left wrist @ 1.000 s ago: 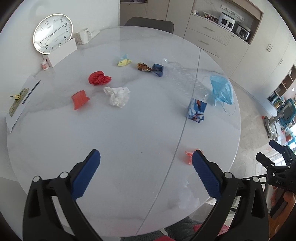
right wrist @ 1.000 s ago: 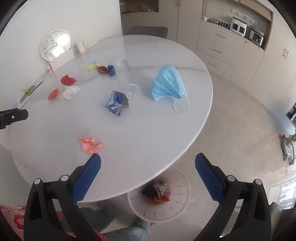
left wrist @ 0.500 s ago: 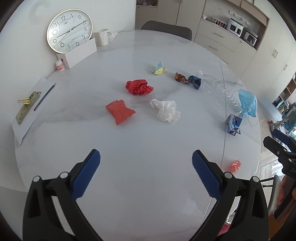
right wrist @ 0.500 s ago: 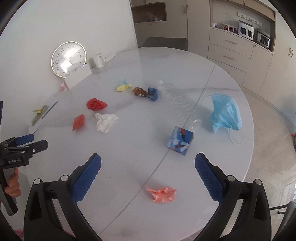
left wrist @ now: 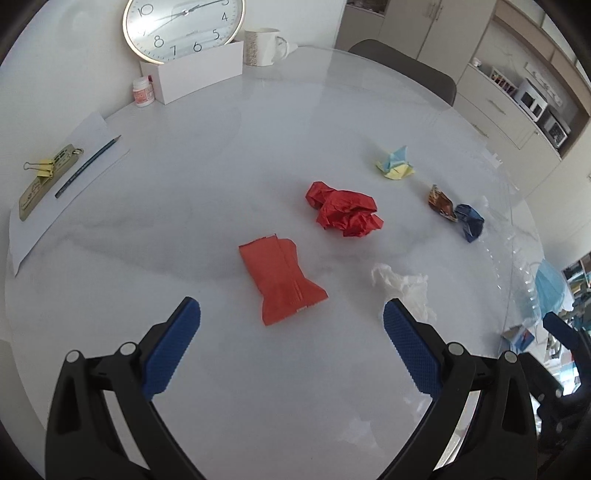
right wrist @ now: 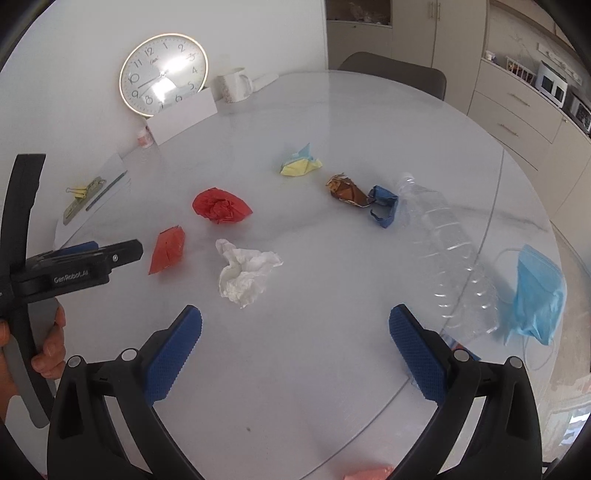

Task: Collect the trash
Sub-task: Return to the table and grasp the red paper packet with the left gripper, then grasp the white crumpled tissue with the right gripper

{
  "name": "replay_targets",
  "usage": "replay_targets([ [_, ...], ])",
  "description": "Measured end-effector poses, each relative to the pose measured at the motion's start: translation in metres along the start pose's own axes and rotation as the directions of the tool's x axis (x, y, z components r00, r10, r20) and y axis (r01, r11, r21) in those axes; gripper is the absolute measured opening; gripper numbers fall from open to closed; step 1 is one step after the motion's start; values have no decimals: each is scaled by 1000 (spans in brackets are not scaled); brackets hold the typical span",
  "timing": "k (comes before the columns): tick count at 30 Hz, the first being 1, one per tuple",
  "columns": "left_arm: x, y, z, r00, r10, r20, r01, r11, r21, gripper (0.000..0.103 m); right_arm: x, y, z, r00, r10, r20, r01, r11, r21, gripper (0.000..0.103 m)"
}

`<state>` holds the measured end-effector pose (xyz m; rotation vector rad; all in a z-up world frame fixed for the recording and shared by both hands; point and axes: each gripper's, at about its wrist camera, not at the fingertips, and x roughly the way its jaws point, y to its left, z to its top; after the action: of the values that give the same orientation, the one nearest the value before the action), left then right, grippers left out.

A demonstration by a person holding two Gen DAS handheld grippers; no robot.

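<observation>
Between wide-open, empty left claw (left wrist: 291, 321) tips: red wrapper (left wrist: 281, 278), long axis fwd, tilted slightly left.

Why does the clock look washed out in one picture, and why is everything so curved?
Right wrist view: window light glares off the clock, hiding part of its face. Left wrist view: the same clock reads clearly. Both views: fisheye lenses bend the table edge and darken the corners.
</observation>
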<state>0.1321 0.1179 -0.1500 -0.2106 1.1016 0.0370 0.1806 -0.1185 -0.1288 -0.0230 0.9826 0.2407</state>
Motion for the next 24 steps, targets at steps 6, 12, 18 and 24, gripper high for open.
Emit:
replay_targets([
  [6, 49, 0, 21, 996, 69, -64, -73, 995, -67, 91, 48, 11, 24, 999, 8, -43, -10, 998, -65, 101],
  [12, 76, 0, 30, 989, 96, -114, -108, 988, -111, 82, 90, 18, 34, 994, 40, -100, -47, 997, -63, 101],
  [18, 86, -1, 28, 983, 122, -136, -133, 988, -75, 50, 111, 30, 35, 991, 45, -126, -52, 997, -54, 101],
  [24, 79, 9, 25, 987, 97, -127, -106, 992, -65, 40, 123, 45, 31, 989, 22, -145, -31, 998, -59, 101],
])
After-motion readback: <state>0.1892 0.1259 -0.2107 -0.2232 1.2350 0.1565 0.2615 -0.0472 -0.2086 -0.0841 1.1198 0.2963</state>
